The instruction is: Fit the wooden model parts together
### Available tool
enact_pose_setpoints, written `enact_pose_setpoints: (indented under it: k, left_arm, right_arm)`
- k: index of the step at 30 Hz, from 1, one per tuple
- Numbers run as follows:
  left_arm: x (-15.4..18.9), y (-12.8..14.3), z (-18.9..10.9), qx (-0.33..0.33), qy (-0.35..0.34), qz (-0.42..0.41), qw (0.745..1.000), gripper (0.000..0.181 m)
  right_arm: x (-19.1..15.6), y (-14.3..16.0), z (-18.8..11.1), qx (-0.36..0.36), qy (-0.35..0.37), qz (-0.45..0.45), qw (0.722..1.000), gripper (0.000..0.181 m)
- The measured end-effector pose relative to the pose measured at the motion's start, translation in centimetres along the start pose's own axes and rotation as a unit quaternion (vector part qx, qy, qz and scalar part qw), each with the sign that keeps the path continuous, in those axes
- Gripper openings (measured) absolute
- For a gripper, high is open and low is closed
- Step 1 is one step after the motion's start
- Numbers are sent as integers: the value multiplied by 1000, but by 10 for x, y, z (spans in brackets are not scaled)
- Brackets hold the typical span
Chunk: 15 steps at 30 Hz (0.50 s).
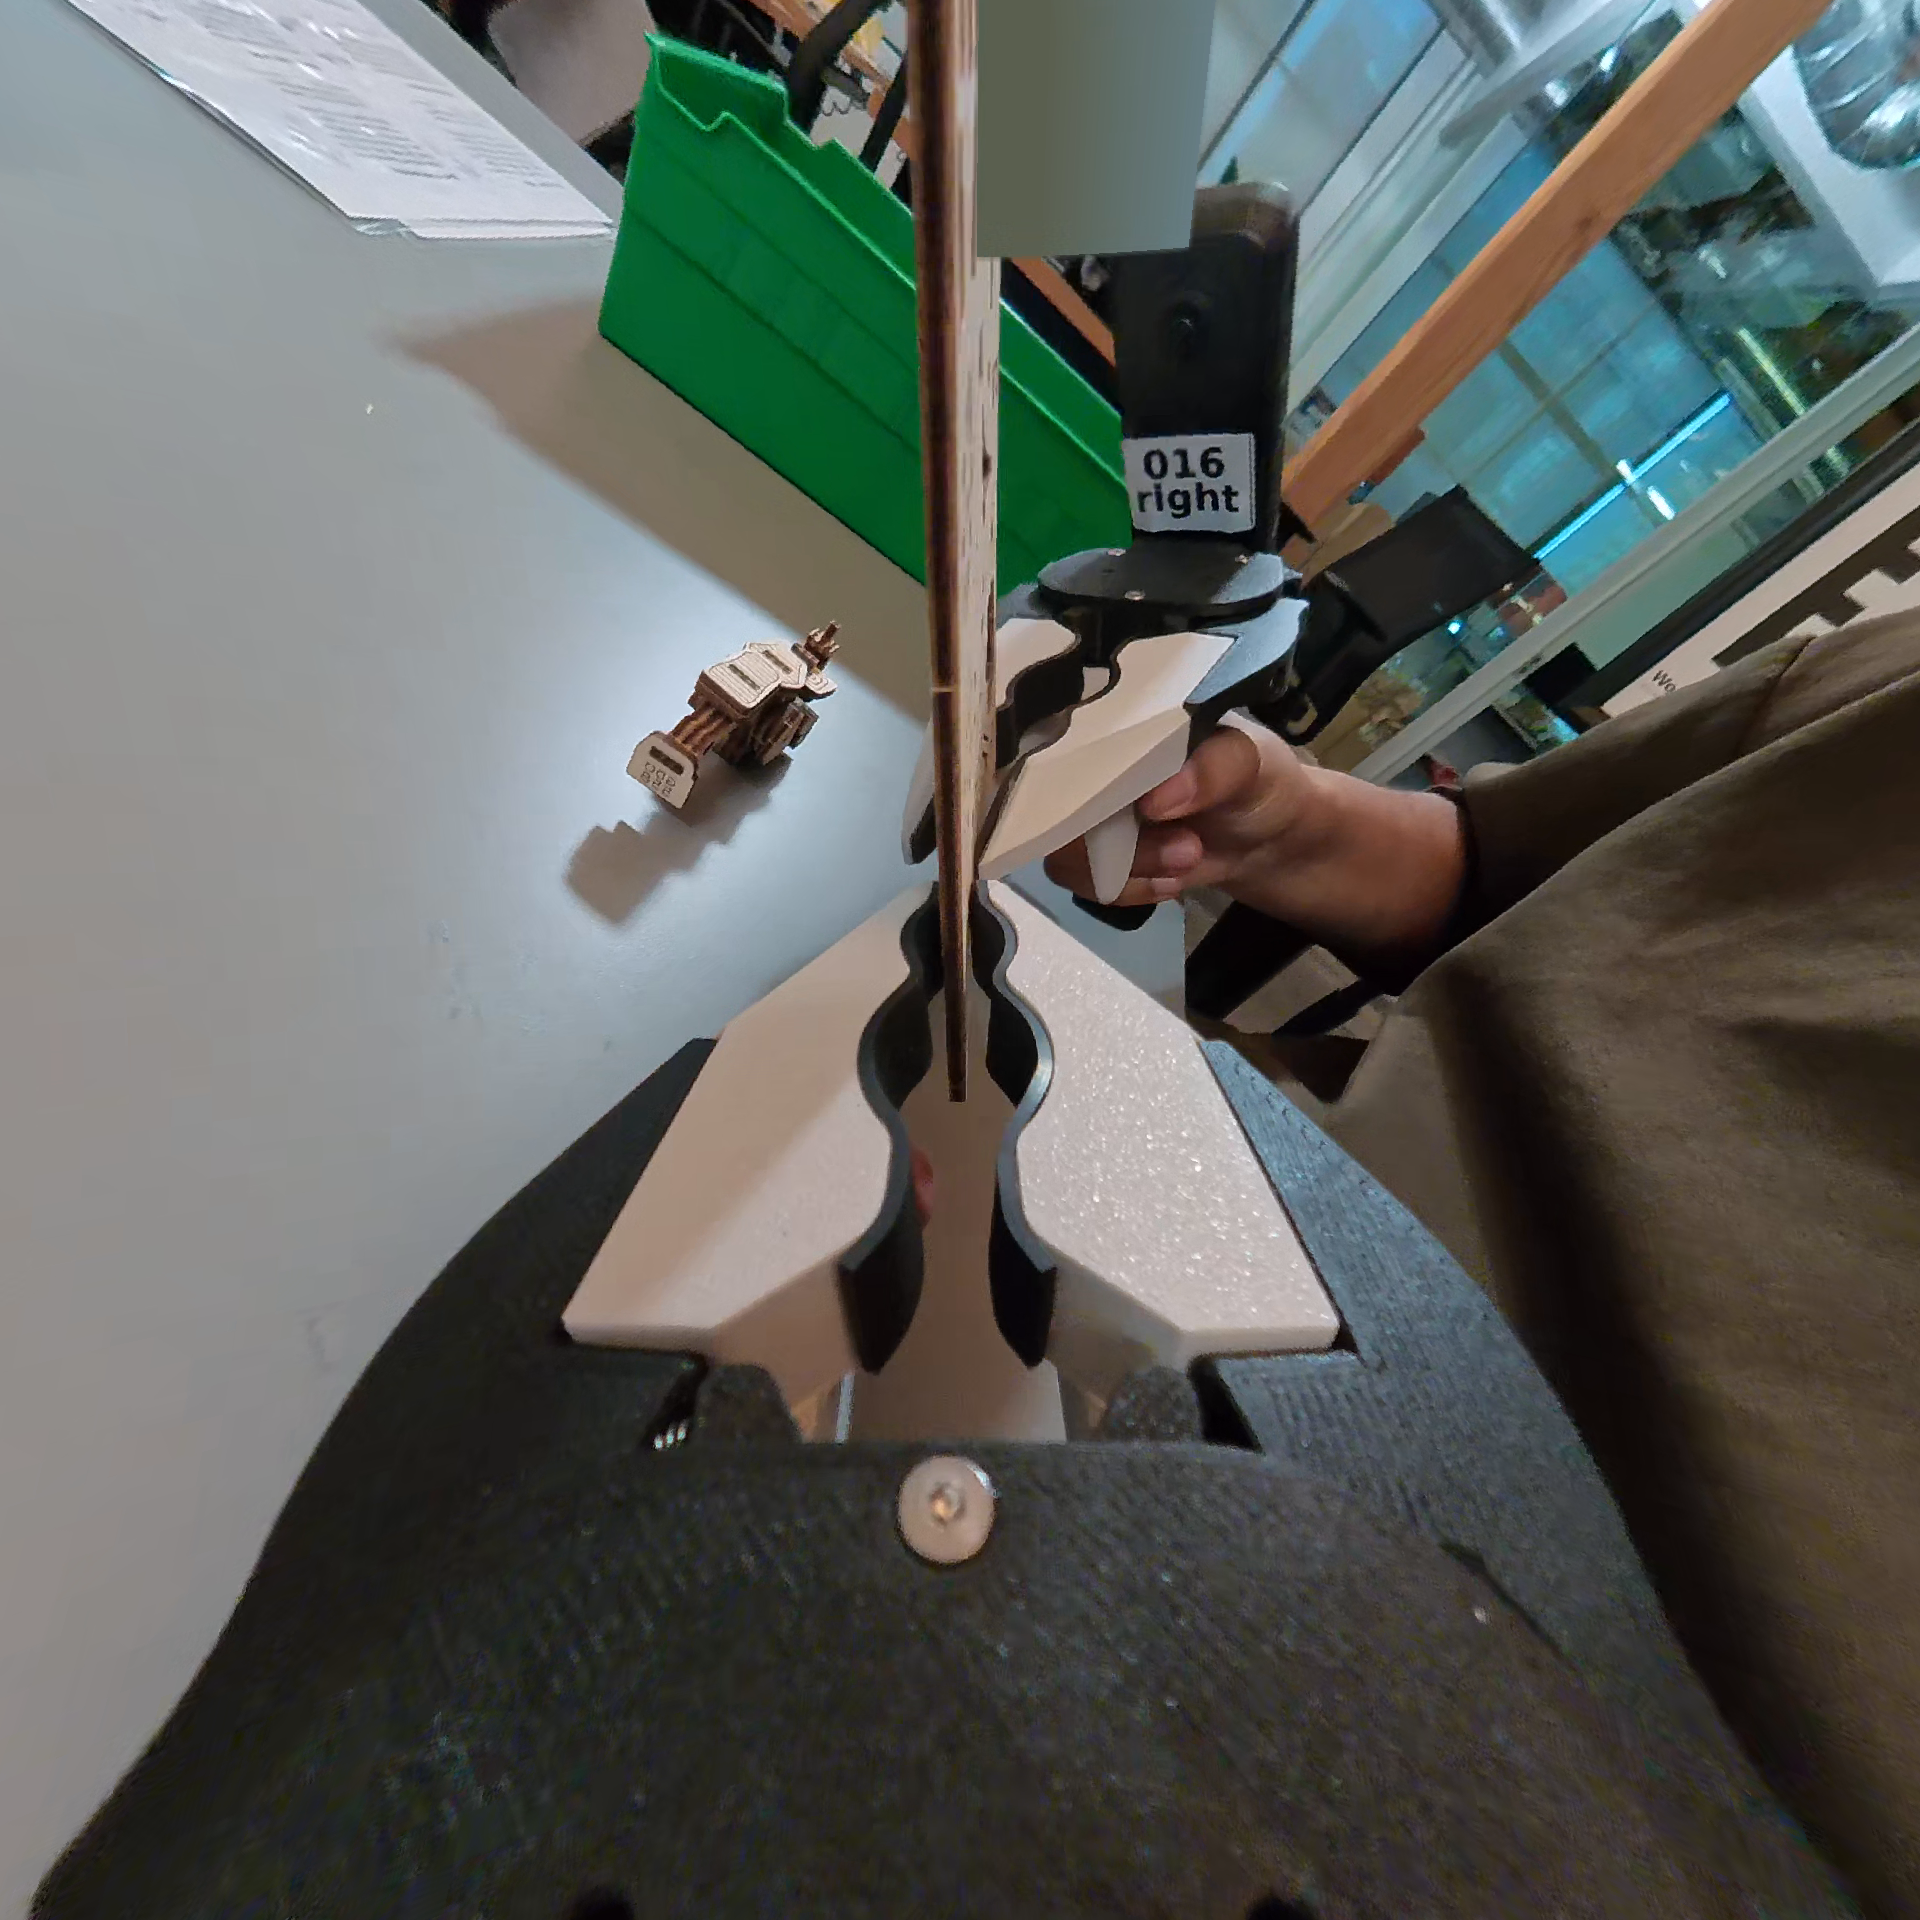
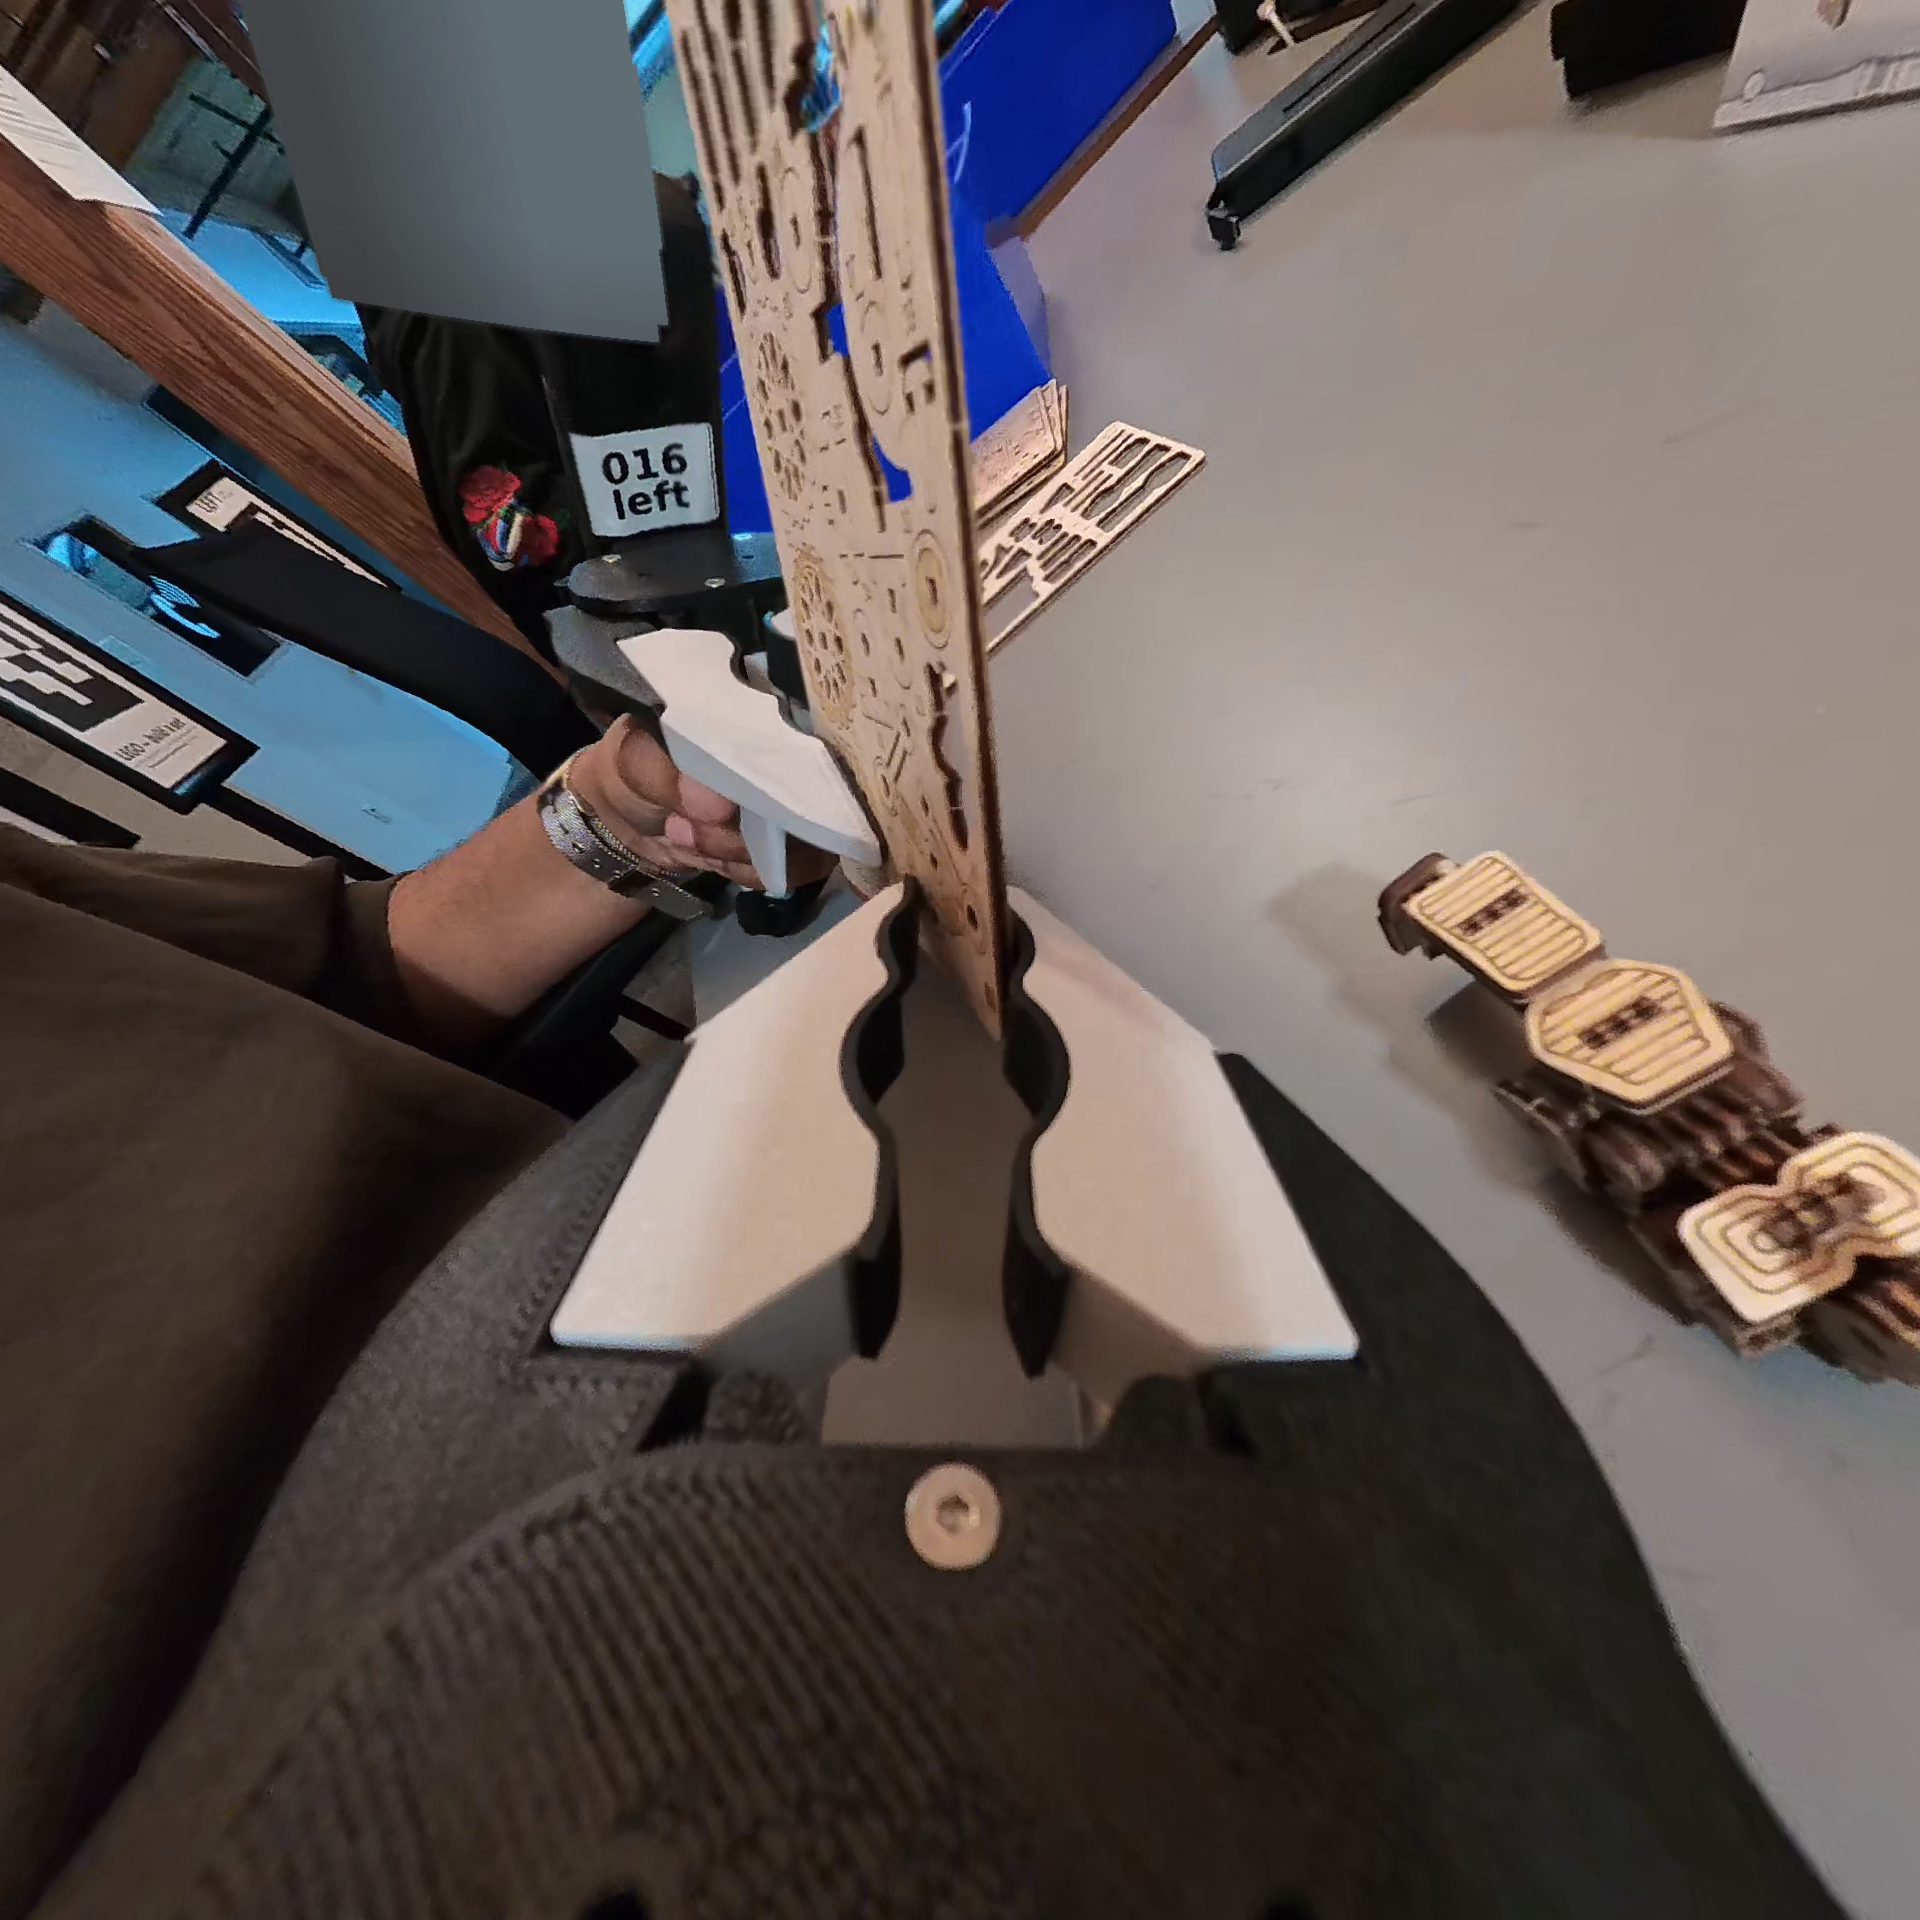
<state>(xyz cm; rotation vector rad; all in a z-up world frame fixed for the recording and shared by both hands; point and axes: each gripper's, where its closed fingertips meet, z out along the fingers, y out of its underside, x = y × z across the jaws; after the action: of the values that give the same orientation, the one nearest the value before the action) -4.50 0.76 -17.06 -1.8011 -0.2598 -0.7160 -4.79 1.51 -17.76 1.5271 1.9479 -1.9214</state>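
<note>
A thin laser-cut wooden parts sheet (image 1: 961, 416) stands upright on edge between both grippers. My left gripper (image 1: 961, 899) is shut on its lower edge. My right gripper (image 2: 964, 904) is shut on the same sheet (image 2: 852, 416) from the opposite side. In the left wrist view the right gripper (image 1: 971, 821) shows just beyond, clamped on the sheet. In the right wrist view the left gripper (image 2: 862, 842) shows behind the sheet. A partly built wooden model (image 1: 727, 717) lies on the grey table; in the right wrist view it (image 2: 1662, 1101) lies to the right.
A green bin (image 1: 790, 343) stands at the table's far side, with a printed paper (image 1: 343, 114) to its left. More wooden sheets (image 2: 1081, 509) lie flat behind the held one, beside a blue box (image 2: 977, 208). A person's olive sleeve (image 1: 1662, 1039) is close by. Left and right tips are no more than a few centimetres apart.
</note>
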Motion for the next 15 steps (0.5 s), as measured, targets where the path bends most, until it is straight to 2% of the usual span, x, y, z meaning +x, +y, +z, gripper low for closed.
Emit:
enact_pose_setpoints:
  k: [7, 15]
  left_arm:
    - [-1, 3, 1, -10, -12, 26, 1000, 0]
    - [1, -6, -5, 15, 13, 5, 1000, 0]
  right_arm:
    - [2, 2, 1, -4, 9, 1, 1000, 12]
    - [-1, -11, 2, 29, 10, -66, 997, 19]
